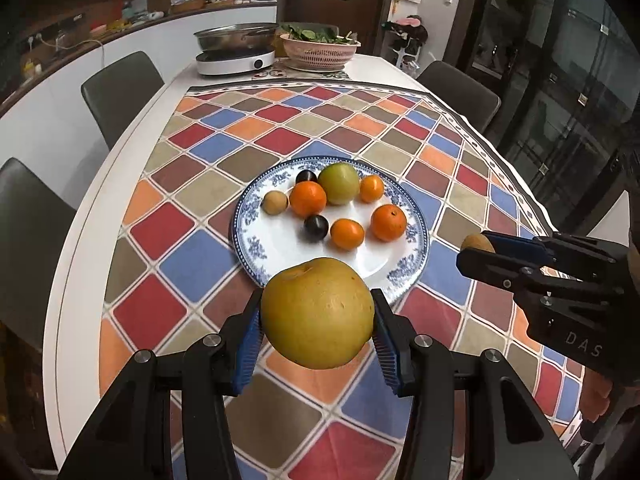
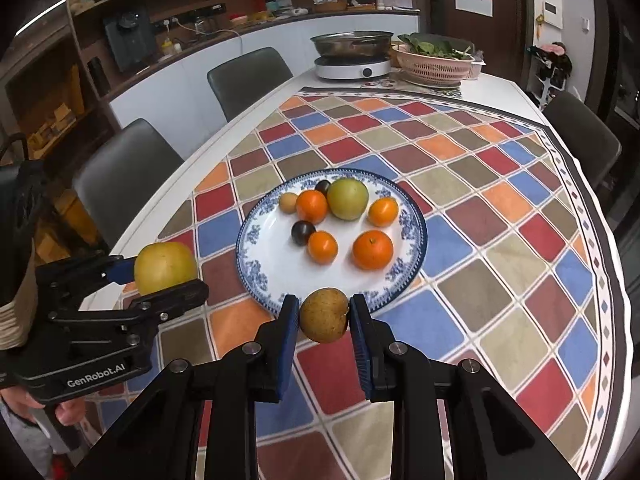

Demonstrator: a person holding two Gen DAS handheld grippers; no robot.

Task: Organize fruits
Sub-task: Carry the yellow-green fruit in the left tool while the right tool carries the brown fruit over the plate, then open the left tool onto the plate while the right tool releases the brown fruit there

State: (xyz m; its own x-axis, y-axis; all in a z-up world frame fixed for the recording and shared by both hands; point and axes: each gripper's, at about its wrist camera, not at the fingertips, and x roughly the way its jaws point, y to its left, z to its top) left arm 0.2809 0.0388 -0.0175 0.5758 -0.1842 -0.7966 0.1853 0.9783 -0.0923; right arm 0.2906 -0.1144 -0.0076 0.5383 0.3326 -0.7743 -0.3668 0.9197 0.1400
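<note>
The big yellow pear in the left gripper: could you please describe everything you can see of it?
The yellow pear is large, round and yellow-green, with dull, finely speckled skin, a few brown marks and a dimple on top. The left gripper holds it by its sides between blue ribbed pads, jaws closed on it. It hangs above the checkered tablecloth, just short of the near rim of the blue-and-white plate, touching nothing else.

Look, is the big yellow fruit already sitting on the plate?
No, the big yellow fruit is clamped in the left gripper, held short of the plate.
</note>
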